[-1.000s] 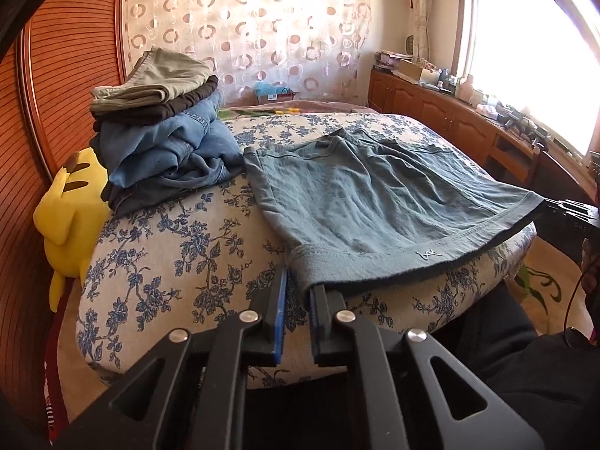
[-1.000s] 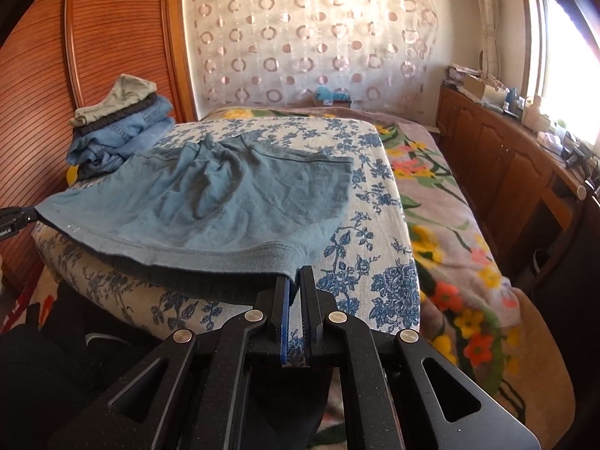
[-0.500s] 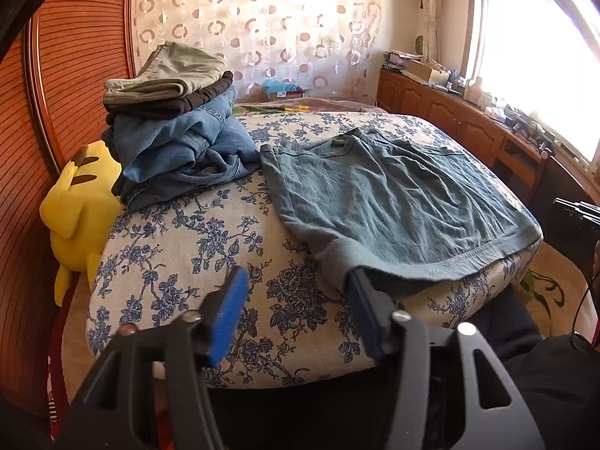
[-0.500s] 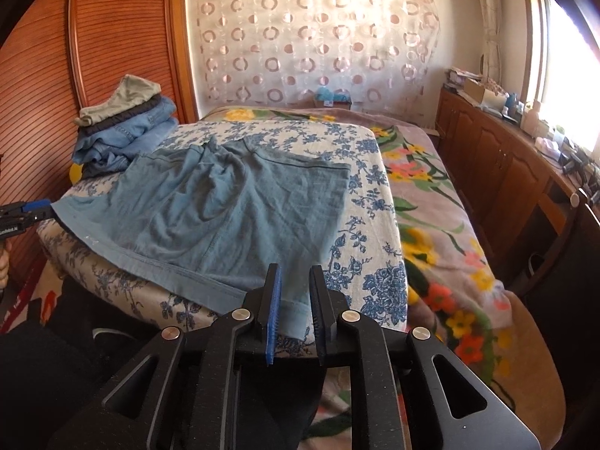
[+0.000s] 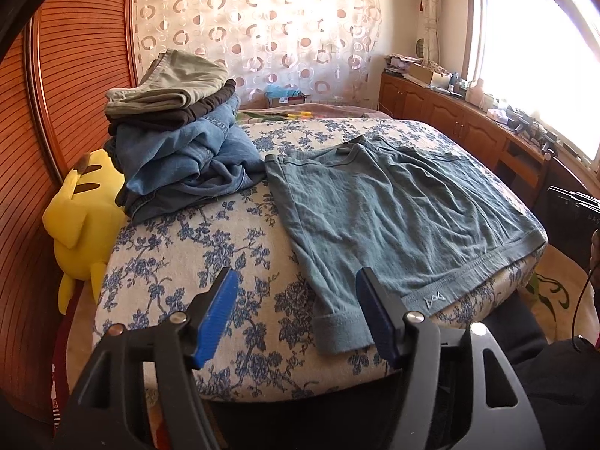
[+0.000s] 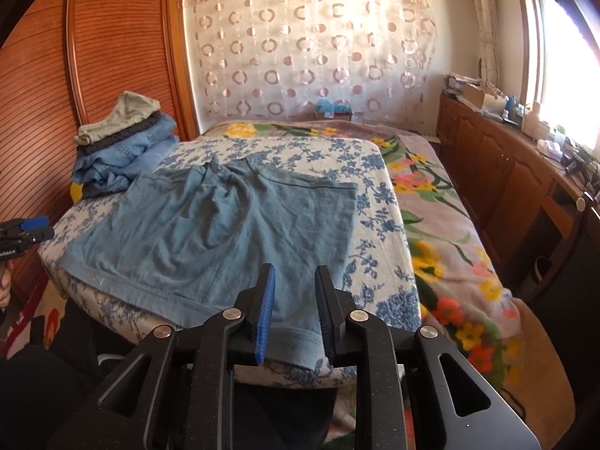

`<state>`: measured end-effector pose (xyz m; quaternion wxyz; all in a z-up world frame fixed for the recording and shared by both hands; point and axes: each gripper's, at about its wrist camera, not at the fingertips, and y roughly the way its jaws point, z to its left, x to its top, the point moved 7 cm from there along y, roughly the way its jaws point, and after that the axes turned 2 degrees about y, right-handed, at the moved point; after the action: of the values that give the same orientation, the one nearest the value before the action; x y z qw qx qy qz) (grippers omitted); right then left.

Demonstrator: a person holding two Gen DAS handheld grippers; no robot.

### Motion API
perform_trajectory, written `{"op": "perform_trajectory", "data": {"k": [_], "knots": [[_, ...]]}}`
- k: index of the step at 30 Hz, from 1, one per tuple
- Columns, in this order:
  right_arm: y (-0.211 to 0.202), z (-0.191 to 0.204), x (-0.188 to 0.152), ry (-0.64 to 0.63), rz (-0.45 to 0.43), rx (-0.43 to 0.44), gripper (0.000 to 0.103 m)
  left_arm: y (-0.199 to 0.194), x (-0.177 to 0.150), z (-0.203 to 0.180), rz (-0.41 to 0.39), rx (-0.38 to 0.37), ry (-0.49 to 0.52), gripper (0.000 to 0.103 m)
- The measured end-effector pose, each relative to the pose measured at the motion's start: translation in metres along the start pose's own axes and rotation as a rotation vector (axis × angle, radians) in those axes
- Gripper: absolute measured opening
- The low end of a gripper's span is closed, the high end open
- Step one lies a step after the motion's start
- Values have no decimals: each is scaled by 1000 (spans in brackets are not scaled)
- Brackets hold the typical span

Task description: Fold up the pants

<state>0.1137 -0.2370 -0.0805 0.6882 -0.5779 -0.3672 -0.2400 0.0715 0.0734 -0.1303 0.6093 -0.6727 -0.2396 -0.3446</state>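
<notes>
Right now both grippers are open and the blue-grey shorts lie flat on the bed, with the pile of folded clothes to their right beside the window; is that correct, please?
Nearly. The pile of folded clothes sits to the left of the shorts, beside the wooden panel wall, not the window, as the left wrist view shows. The left gripper and right gripper are indeed open, and the shorts lie flat on the bed.

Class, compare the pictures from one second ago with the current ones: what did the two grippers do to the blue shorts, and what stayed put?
Both grippers let go. The left gripper and right gripper opened, dropping the waistband corners of the blue shorts, which now lie flat on the bed. The pile of folded clothes and the yellow plush toy stayed put.
</notes>
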Motion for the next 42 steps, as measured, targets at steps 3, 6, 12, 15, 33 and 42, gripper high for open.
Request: {"op": "perform_trajectory", "data": {"k": [3,6,12,15,33,42], "knots": [[8,5,6,-7,-4,10,24,7,8,-3,-10,-2,10,65],[22,10,14,-22,-1,17,25,19,18,-7,-15,-7,19,65],[54,15,28,-61,21,36,26,48,43,-18,-10,-27,52,65],[70,17,37,-80,29,41,27,63,54,-25,1,-34,78,65],[168,7,90,-148,103,85,38,146,121,-56,75,-94,170,65],[213,14,92,-166,163,142,38,187,140,-67,123,-127,199,65]]}}
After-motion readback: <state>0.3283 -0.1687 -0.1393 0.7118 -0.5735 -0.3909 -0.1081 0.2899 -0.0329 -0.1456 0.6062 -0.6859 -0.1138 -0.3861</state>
